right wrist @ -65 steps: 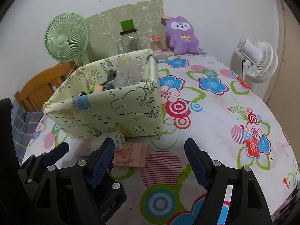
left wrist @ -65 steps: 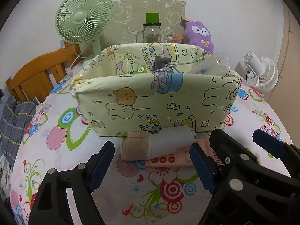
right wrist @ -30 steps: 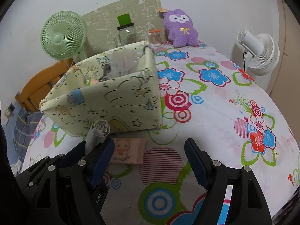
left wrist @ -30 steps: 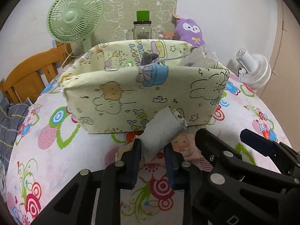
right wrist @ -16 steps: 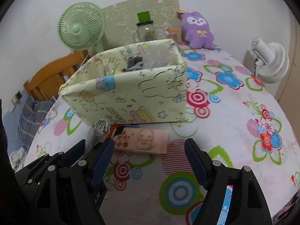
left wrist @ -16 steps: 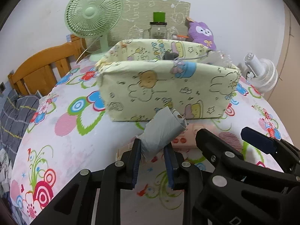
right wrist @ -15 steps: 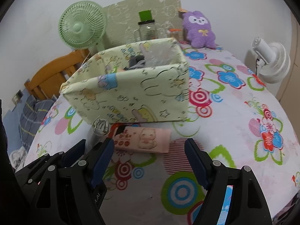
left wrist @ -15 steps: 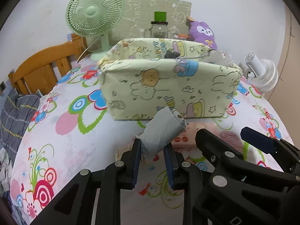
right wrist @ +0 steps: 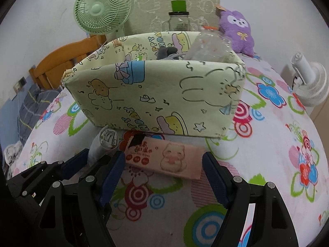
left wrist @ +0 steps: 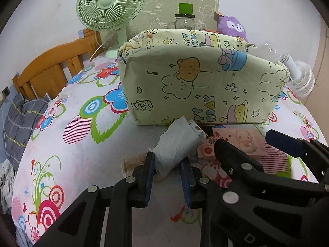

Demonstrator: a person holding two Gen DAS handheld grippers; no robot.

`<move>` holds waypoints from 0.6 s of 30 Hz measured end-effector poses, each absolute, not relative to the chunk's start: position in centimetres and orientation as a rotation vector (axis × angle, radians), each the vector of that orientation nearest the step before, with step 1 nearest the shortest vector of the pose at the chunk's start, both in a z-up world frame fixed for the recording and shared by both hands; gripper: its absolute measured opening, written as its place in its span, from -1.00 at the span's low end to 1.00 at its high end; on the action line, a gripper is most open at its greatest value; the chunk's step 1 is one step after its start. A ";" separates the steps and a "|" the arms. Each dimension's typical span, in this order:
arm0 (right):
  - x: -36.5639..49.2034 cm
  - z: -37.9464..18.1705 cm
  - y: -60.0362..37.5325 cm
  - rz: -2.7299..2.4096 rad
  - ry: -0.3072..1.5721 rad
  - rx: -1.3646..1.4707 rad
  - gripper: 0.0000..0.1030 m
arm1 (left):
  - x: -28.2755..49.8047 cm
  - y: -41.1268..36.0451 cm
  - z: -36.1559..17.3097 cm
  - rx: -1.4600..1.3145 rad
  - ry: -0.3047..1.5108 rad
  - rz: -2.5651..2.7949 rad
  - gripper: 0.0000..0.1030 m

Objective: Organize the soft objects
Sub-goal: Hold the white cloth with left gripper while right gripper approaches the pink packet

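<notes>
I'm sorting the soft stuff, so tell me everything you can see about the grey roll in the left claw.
The grey roll is pale grey, soft-looking material wound into a short tube; its open end shows the folded layers inside. The left claw is shut on its lower end, so it tilts up toward the cartoon-print fabric box. It is lifted off the flowered tablecloth, beside the pink wipes pack.

The left gripper (left wrist: 167, 169) is angling downward with its jaws clamping narrowly on a grey rolled cloth (left wrist: 177, 144). Just beside it, the right gripper (right wrist: 163, 175) is angling down likewise, its jaws standing wide apart and gripping nothing.
</notes>
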State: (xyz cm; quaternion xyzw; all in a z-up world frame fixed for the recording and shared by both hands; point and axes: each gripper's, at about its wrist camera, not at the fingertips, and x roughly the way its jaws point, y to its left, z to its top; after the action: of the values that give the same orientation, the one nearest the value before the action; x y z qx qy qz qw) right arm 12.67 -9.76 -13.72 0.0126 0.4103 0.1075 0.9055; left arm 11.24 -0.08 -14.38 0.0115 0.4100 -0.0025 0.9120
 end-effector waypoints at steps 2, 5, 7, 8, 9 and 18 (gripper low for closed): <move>13.2 -13.9 -9.8 0.234 0.853 0.027 0.55 | 11.4 -0.1 -14.4 0.027 0.845 -0.006 -0.53; 14.0 -14.3 -10.1 0.258 0.871 0.043 0.55 | 11.6 -0.1 -14.4 0.026 0.848 -0.009 -0.53; 14.4 -14.5 -10.1 0.267 0.879 0.054 0.55 | 11.7 0.0 -14.4 0.025 0.850 -0.009 -0.53; 14.5 -14.5 -10.0 0.269 0.877 0.051 0.55 | 11.8 0.0 -14.3 0.026 0.850 -0.009 -0.53; 14.6 -14.5 -10.0 0.274 0.874 0.045 0.55 | 11.9 0.0 -14.3 0.027 0.850 -0.007 -0.53; 15.1 -14.7 -10.0 0.307 0.878 0.044 0.55 | 11.8 -0.3 -14.4 0.041 0.847 0.003 -0.53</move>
State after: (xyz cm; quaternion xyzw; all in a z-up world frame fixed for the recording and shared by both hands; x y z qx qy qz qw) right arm 15.13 -10.04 -14.70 0.0214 0.4235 0.1478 0.8935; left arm 11.85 -0.28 -14.39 0.0198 0.4111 0.0015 0.9114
